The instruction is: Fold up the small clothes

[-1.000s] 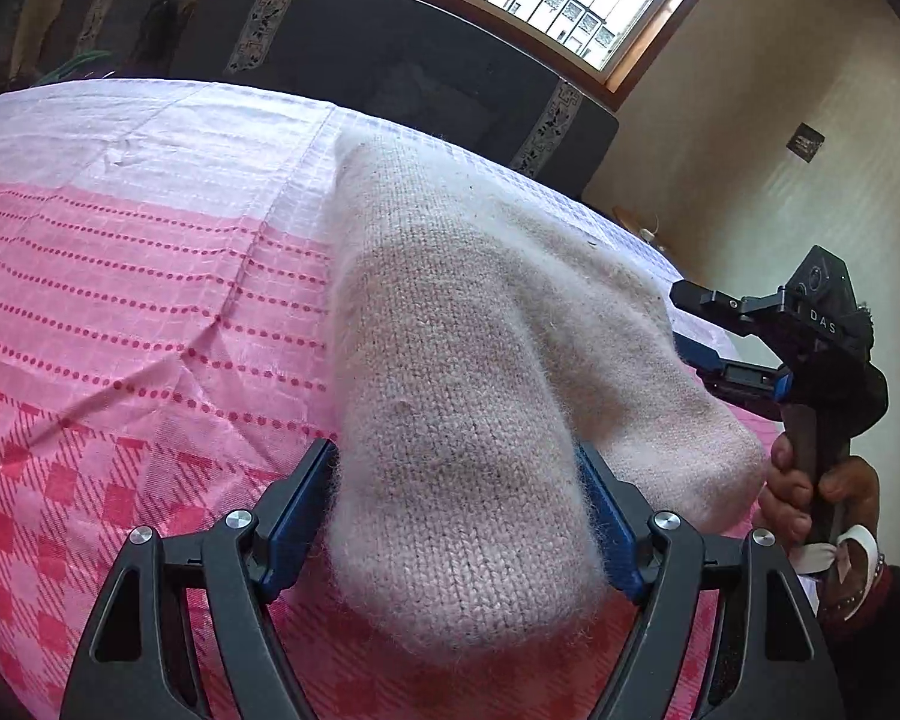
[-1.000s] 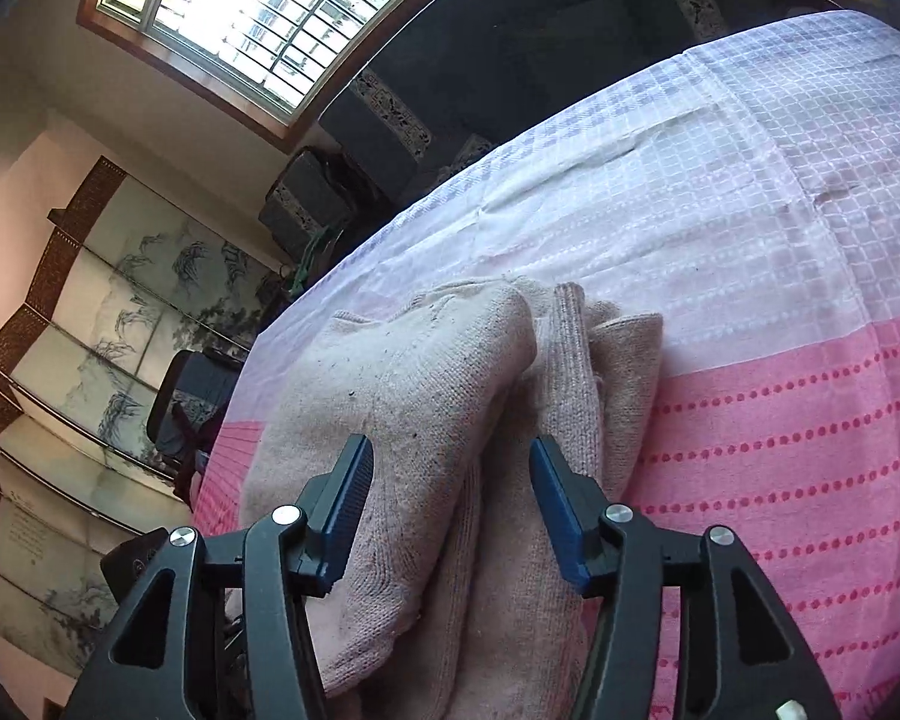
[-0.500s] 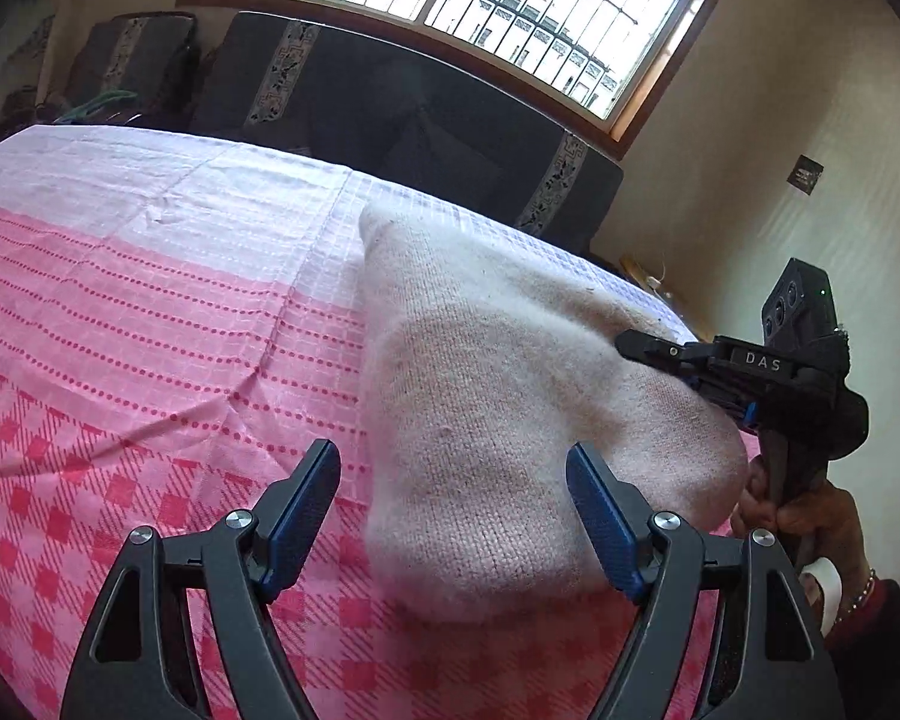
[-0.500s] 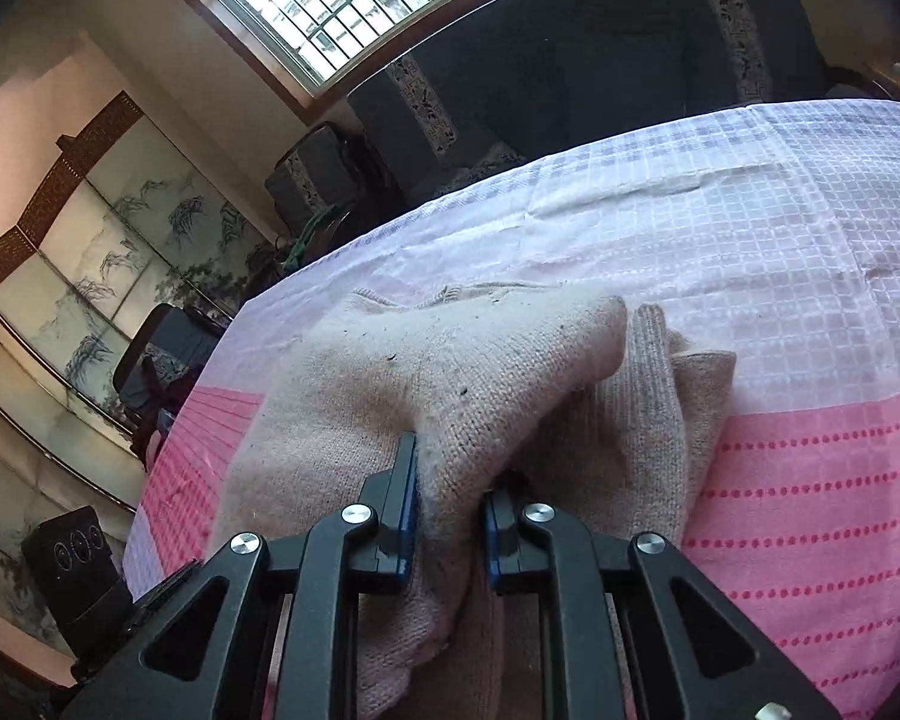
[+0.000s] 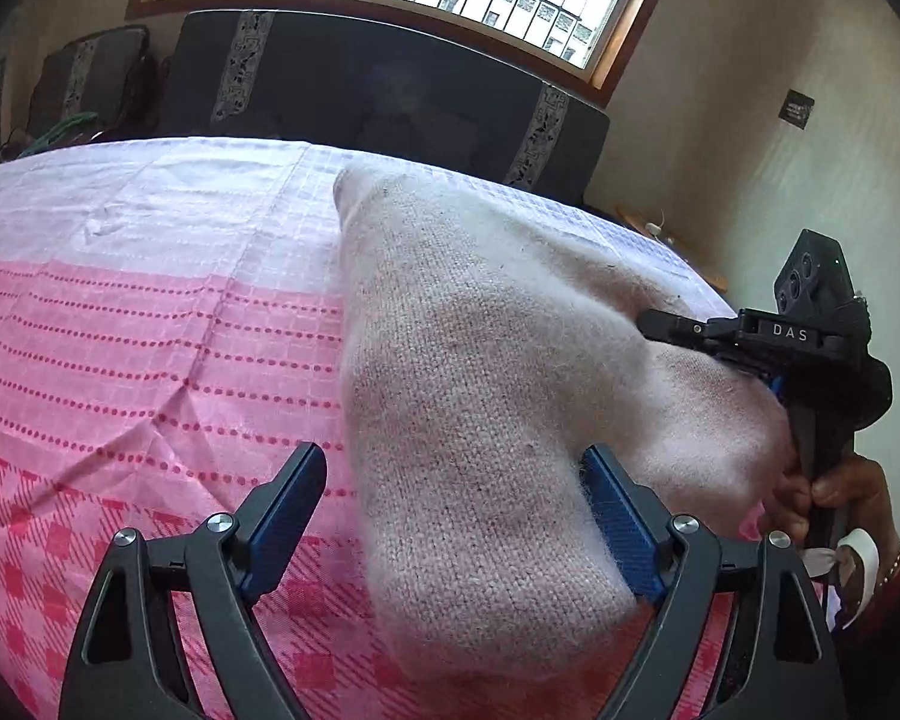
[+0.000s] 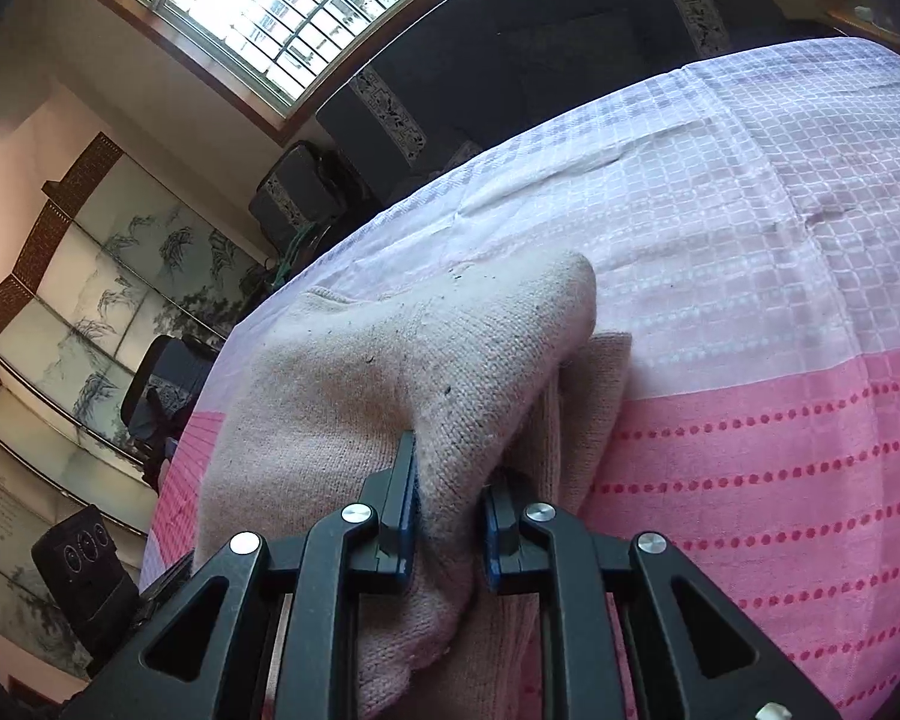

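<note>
Knit garment, pale pink, lies on the checked tablecloth, long axis running 12 to 6 in the left wrist view. Left gripper spread, jaws just been opening, astride the near end; whether its right pad touches wool is unclear. Right gripper at 3 o'clock pinches a raised fold, jaws having just eased slightly. Right is the holding hand.

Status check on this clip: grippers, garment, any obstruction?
Left gripper open, jaws just widening, astride the knit garment. Right gripper shut on a raised fold of it. Garment bunched on the pink cloth. Nothing obstructing.
</note>
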The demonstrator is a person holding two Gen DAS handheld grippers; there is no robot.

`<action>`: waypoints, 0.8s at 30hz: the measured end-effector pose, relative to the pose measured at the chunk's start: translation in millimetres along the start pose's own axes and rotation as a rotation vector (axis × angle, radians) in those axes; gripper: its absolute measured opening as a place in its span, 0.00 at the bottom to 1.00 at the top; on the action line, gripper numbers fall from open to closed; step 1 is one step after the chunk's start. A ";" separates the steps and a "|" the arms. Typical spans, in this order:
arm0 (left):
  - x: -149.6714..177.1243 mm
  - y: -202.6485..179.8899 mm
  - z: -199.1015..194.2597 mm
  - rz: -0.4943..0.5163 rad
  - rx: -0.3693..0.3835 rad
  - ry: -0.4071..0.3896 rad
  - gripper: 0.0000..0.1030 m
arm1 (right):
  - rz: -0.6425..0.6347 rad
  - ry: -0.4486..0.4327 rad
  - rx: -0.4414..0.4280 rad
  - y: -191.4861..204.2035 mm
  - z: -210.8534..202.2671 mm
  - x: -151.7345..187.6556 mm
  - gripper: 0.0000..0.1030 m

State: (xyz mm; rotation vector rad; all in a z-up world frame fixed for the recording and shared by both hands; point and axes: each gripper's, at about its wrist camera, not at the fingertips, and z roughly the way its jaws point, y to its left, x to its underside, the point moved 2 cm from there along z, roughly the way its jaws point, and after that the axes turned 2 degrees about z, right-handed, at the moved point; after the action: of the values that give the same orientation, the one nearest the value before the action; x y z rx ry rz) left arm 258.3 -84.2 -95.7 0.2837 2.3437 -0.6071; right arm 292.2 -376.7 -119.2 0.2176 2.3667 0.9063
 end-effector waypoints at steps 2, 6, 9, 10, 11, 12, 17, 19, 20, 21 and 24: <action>0.7 11.3 -2.8 -0.055 0.022 -0.016 0.84 | 0.054 -0.031 -0.031 -3.1 -13.4 1.9 0.22; 2.7 27.8 -8.4 -0.140 0.039 -0.043 0.84 | 0.089 -0.101 -0.089 -2.7 -61.1 23.1 0.24; 2.8 30.0 -12.5 -0.151 0.037 -0.061 0.84 | -0.035 -0.044 -0.058 19.2 -76.4 51.9 0.30; 3.3 30.3 -14.3 -0.151 0.037 -0.068 0.84 | -0.082 -0.023 -0.025 26.5 -75.8 61.0 0.30; 3.7 31.3 -15.3 -0.152 0.040 -0.074 0.84 | -0.118 -0.004 0.003 31.7 -72.7 68.1 0.30; 3.6 31.6 -16.2 -0.150 0.040 -0.076 0.84 | -0.139 0.008 0.023 35.5 -68.0 72.4 0.28; 1.2 27.3 -49.3 -0.045 -0.023 -0.119 0.84 | 0.081 0.058 -0.104 12.6 -49.6 79.5 0.08; -0.1 26.2 -69.6 -0.031 0.020 -0.149 0.84 | 0.150 -0.024 -0.235 11.6 -70.7 71.8 0.08; -3.1 23.3 -77.0 -0.023 0.030 -0.147 0.84 | 0.145 -0.038 -0.196 9.3 -73.9 70.6 0.08; -2.8 20.0 -83.6 -0.015 0.059 -0.142 0.84 | 0.148 -0.016 -0.150 2.2 -68.2 72.0 0.08; 12.1 -2.0 -96.8 0.056 0.216 -0.091 0.84 | 0.224 0.079 -0.121 -26.3 -44.3 86.1 0.08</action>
State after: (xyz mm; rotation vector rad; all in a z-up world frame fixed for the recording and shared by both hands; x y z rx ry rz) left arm 193.4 -37.4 -40.0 0.4093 2.1776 -0.8295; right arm 198.0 -391.5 -150.3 0.4121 2.3828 1.1792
